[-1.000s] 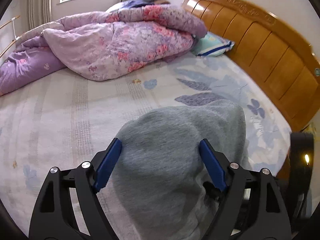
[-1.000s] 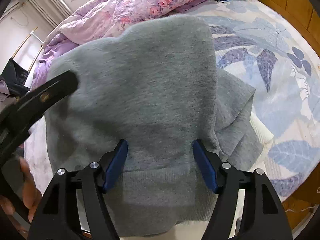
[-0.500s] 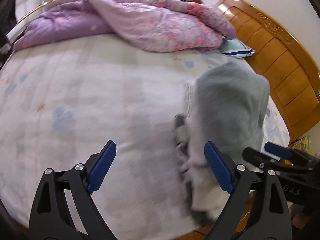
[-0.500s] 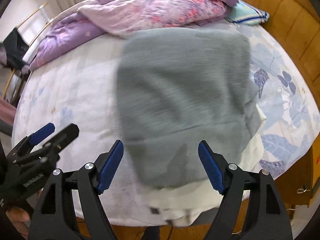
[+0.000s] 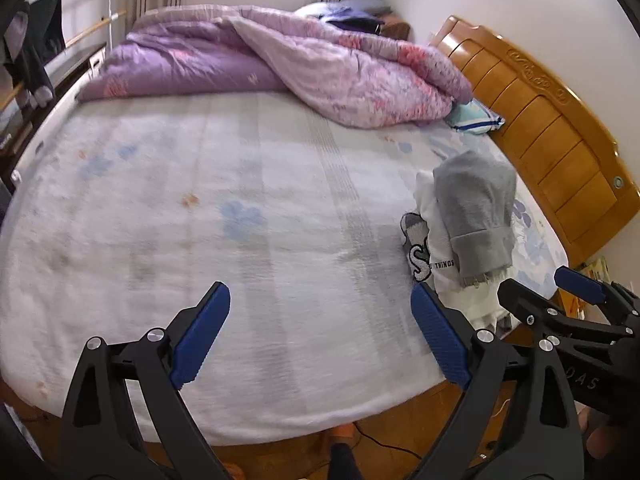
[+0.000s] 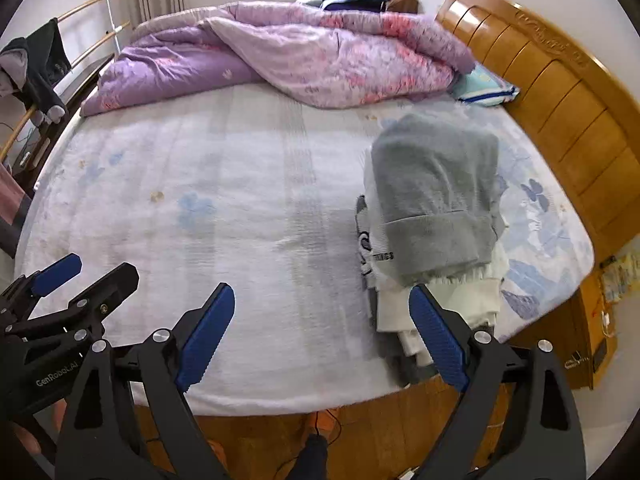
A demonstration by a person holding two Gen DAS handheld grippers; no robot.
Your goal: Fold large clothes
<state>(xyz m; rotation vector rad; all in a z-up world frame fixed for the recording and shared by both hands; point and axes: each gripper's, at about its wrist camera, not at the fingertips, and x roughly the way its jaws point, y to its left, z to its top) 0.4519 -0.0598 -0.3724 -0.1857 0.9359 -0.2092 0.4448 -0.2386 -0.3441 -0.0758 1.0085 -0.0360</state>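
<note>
- A second earlier the grey sweater (image 6: 434, 196) had filled both views, draped between each pair of tongs; now it lay folded on the bed (image 5: 240, 208), well clear of both tools.
- Half a second earlier it was a blur beside the headboard; now it sat sharp and settled on top of a pile of folded clothes (image 6: 404, 312) at the bed's near right corner.
- Left tongs (image 5: 320, 336) stood wide apart over bare sheet, holding nothing.
- Right tongs (image 6: 322, 334) were likewise spread wide and empty, the right blue pad just in front of the pile's edge.
- The right wrist view showed the pile's layers: grey sweater on top, a white garment (image 6: 460, 296) under it, darker folds at the bottom near the mattress edge. The left wrist view showed the same pile (image 5: 440, 264) smaller and farther right, with printed lettering on the white piece readable.
- The left wrist view caught the right tongs (image 5: 560, 296) at its right edge; the right wrist view caught the left tongs (image 6: 80, 276) at its left edge.
- Counted: one grey sweater, one pile, two pairs of tongs, one purple floral quilt (image 6: 304, 64) bunched along the far side, one striped pillow (image 6: 486, 88) against the wooden headboard (image 6: 560, 80).
- Dark clothing (image 6: 38, 64) hung on a rail at far left.
</note>
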